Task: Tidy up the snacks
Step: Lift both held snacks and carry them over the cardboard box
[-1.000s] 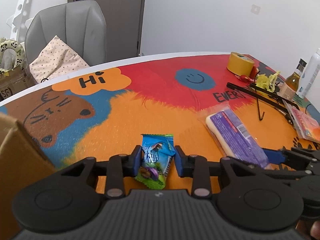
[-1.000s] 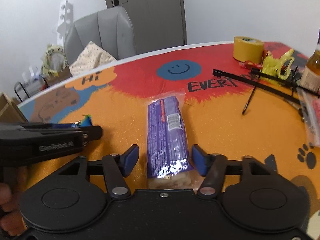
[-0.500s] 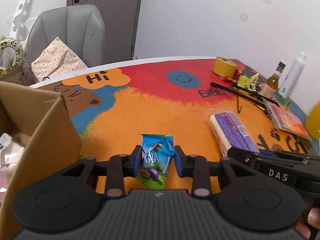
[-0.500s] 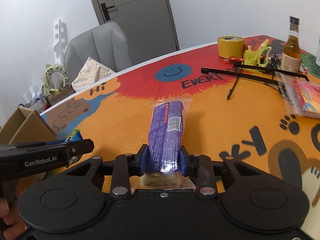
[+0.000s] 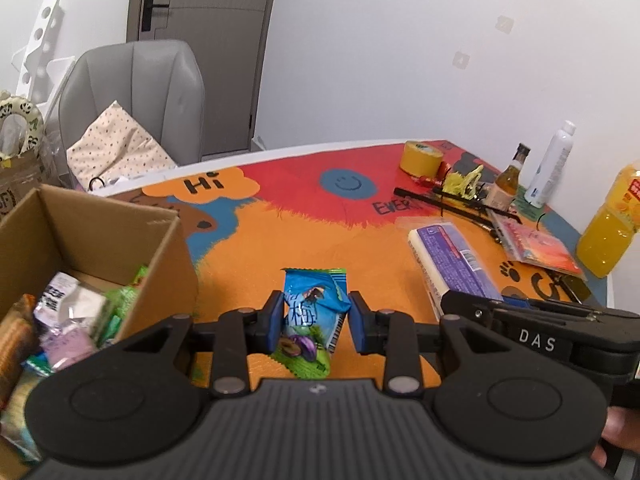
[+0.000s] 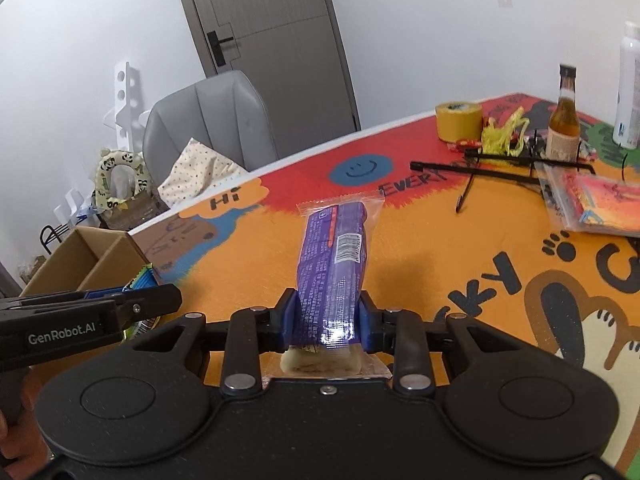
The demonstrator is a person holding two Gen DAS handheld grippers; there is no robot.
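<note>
Right of the cardboard box (image 5: 100,236), the left gripper (image 5: 312,316) pinches a light, crinkly blue candy packet (image 5: 312,304) mid-body, while the right gripper (image 6: 326,320) clamps the soft purple cake pack (image 6: 334,264) near its end, likely to sag.

Blue packet (image 5: 314,312) – purple pack (image 6: 332,276) – both lifted

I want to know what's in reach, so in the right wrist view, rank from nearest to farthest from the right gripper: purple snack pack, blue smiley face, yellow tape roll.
1. purple snack pack: clamped in the right gripper, straight ahead.
2. blue smiley face: printed on the table mat, beyond the pack's far end.
3. yellow tape roll: far right, near the table's back edge.
</note>
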